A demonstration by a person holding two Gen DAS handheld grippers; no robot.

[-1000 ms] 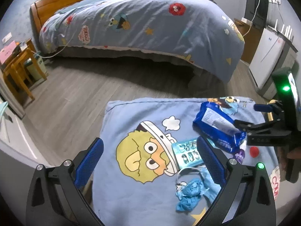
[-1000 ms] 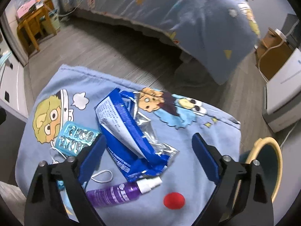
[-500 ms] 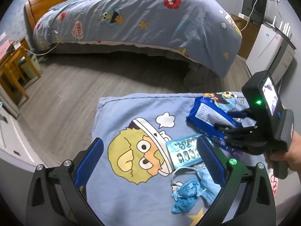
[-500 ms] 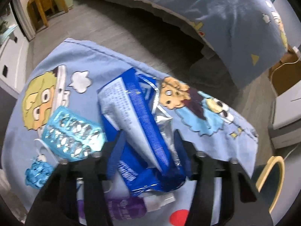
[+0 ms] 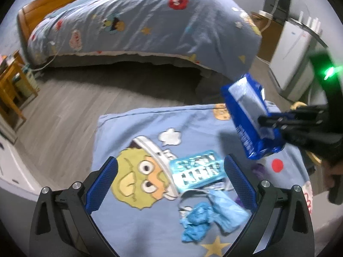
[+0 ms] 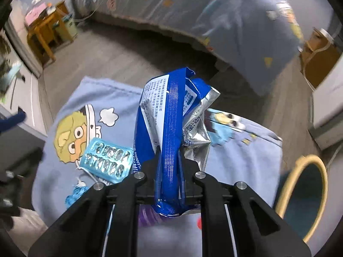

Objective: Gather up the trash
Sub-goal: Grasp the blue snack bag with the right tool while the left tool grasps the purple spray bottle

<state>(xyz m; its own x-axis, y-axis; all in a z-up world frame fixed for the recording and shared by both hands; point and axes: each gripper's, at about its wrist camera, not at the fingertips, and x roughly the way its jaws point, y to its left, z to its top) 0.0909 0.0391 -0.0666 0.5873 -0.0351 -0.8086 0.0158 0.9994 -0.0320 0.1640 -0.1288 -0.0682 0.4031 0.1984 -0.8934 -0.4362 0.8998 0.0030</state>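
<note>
My right gripper [image 6: 169,162] has just pressed its jaws together on the crumpled blue-and-silver foil wrapper [image 6: 169,115], pinching its near end and holding it clear above the cartoon-printed blue cloth [image 5: 133,132] on the tabletop. My left gripper [image 5: 170,180] hovers with jaws spread wide and empty over the pale blue blister pack [image 5: 197,170] and the crumpled blue face mask [image 5: 214,214].

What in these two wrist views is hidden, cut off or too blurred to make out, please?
- Purple spray bottle: right wrist view, mostly hidden behind the right gripper and its blue wrapper.
- Yellow-rimmed bin: inside too dark to tell its contents; cut by the gripper's arm.
- Wrapper print: left wrist view, motion-blurred.
- Face mask: partly behind the left gripper's finger.
</note>
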